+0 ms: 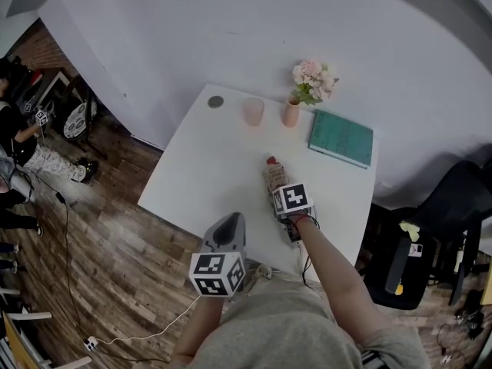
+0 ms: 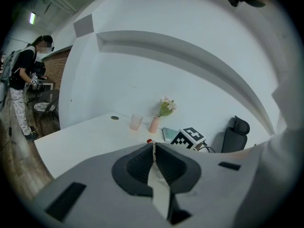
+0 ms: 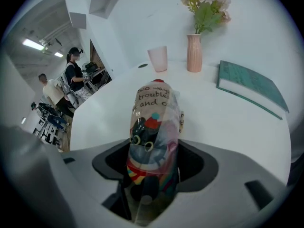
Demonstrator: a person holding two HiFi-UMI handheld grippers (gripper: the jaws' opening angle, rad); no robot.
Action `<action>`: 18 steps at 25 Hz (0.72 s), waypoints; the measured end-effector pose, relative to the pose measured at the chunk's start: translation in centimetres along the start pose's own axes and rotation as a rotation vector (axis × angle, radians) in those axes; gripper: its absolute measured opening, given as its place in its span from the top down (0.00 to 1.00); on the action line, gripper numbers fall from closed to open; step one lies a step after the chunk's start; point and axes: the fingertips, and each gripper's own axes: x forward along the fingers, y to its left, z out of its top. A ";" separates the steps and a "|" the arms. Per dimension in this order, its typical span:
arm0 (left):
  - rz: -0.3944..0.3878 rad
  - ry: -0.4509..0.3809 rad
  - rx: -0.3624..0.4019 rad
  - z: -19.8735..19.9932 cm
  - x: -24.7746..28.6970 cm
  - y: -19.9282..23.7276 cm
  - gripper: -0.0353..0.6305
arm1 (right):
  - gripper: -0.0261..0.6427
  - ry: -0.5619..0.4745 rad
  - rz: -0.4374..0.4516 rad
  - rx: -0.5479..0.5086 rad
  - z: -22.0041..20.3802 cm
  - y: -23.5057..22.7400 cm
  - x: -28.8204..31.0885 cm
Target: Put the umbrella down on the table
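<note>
Right tongs (image 3: 154, 148) are clamped on the umbrella (image 3: 153, 110), the 2 pads pressing its cat-print sleeve from either side. The folded umbrella runs straight out from the tongs over the white surface (image 1: 192, 167), its red cap pointing toward the pink cup (image 1: 253, 111) and the vase (image 1: 290, 114) of flowers. Whether it lies flat on the surface, I can't call. Over to the left tongs (image 2: 153, 146): jaws pressed together, nothing in them, hovering by the near edge of the surface, apart from the umbrella. A green book (image 1: 340, 137) lies at the far right, just beside the vase. A person (image 2: 23, 80) stands on the wooden floor, well off to the left.
</note>
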 end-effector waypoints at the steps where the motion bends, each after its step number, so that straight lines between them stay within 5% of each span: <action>1: 0.001 0.000 0.000 -0.1 -0.2 -0.1 0.92 | 0.54 -0.005 -0.008 0.002 0.0 -0.1 -0.1; 6: 0.005 -0.013 0.002 -0.1 -1.8 -0.4 0.92 | 0.44 -0.082 -0.045 -0.016 0.1 0.4 -2.1; 18: 0.004 -0.051 0.016 -0.9 -6.3 -2.3 0.92 | 0.45 -0.223 0.005 -0.036 -1.9 3.6 -9.2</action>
